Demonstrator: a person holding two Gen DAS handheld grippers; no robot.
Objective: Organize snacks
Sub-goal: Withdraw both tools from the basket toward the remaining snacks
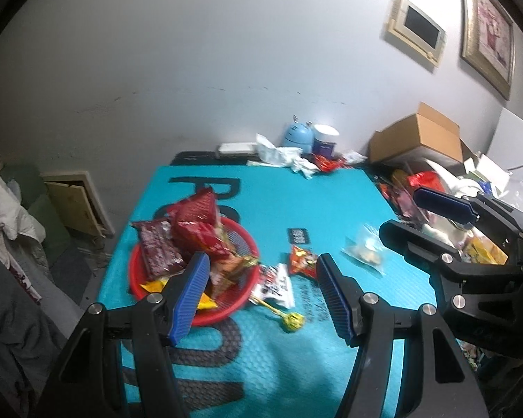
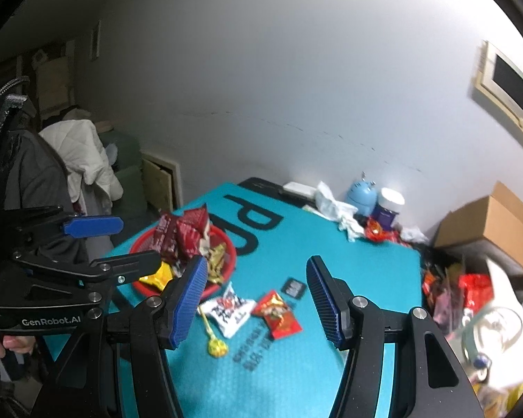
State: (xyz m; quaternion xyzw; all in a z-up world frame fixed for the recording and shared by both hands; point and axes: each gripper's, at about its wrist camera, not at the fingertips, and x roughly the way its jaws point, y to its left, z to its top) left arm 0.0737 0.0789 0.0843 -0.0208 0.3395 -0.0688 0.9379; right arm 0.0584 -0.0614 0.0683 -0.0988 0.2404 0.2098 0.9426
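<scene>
While the red basket [image 1: 141,280] on the teal counter [image 1: 296,202] already held most snacks, loose packets [image 2: 277,313] and a lollipop [image 2: 217,345] lay beside it; gathering them seemed next. Both the left claw [image 1: 261,299] and right claw [image 2: 254,303] hovered above, released and empty, angled downward.

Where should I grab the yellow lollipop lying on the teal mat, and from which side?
Take the lollipop by its thin stick, coming from above with the claw fingers across it. It lies flat on the teal mat; the wrapped head is bulkier. The stick's far end runs by the white packet, so grip nearer the head.
</scene>
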